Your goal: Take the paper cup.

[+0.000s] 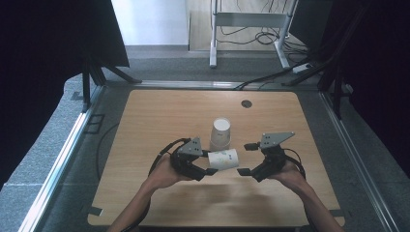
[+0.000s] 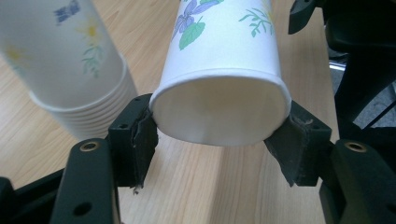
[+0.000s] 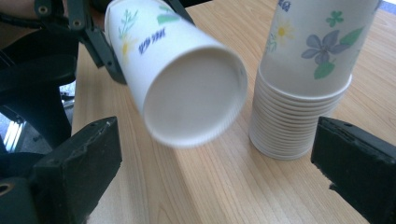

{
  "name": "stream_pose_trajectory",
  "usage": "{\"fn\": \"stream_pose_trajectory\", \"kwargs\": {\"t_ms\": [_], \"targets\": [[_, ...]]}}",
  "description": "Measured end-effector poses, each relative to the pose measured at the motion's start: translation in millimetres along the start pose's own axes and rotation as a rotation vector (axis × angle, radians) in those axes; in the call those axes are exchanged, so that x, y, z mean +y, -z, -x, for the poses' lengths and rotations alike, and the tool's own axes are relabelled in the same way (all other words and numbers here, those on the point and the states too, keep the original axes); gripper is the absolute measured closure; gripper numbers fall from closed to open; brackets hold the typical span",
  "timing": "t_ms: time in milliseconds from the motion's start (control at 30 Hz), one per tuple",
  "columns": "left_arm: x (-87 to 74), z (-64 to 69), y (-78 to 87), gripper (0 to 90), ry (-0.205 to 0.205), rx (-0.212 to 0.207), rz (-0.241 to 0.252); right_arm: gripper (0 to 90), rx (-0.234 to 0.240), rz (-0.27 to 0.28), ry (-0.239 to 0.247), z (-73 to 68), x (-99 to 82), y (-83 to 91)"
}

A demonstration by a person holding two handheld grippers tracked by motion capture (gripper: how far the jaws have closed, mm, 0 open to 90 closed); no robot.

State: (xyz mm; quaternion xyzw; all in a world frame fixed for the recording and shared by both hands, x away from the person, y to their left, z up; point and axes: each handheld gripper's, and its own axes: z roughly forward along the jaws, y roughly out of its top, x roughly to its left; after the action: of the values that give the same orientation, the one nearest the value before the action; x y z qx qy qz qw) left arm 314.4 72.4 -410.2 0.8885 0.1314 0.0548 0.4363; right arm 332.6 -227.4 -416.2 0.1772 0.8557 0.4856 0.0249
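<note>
The left gripper point(image 1: 205, 170) is clamped on a white flower-printed paper cup point(image 1: 223, 159), held sideways above the desk's middle beside the upside-down cup stack point(image 1: 221, 133). The right gripper point(image 1: 247, 158) gapes empty; keep the squeeze gentle so the cup's thin wall doesn't buckle.

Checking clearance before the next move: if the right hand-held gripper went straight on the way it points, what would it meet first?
Probably the paper cup held sideways by the left hand-held gripper: its closed bottom faces the right hand-held gripper's open jaws. The upside-down cup stack stands just aside.

Matt printed paper cup point(image 2: 219, 70) and paper cup stack point(image 3: 303, 79) — smooth wood-grain table point(image 1: 159, 116) — matt black jaws.
</note>
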Motion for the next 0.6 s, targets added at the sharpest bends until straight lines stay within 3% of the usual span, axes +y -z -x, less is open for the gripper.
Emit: {"fn": "stream_pose_trajectory", "kwargs": {"t_ms": [267,600], "targets": [[0.1,-3.4,12.6,35.3,0.014,0.033,-0.029,1.9,-0.034,0.012,0.000,2.1,-9.1,4.4],[-3.0,-10.3,29.1,34.5,0.046,0.071,-0.082,1.8,-0.130,-0.005,-0.013,3.9,-22.4,9.1]]}}
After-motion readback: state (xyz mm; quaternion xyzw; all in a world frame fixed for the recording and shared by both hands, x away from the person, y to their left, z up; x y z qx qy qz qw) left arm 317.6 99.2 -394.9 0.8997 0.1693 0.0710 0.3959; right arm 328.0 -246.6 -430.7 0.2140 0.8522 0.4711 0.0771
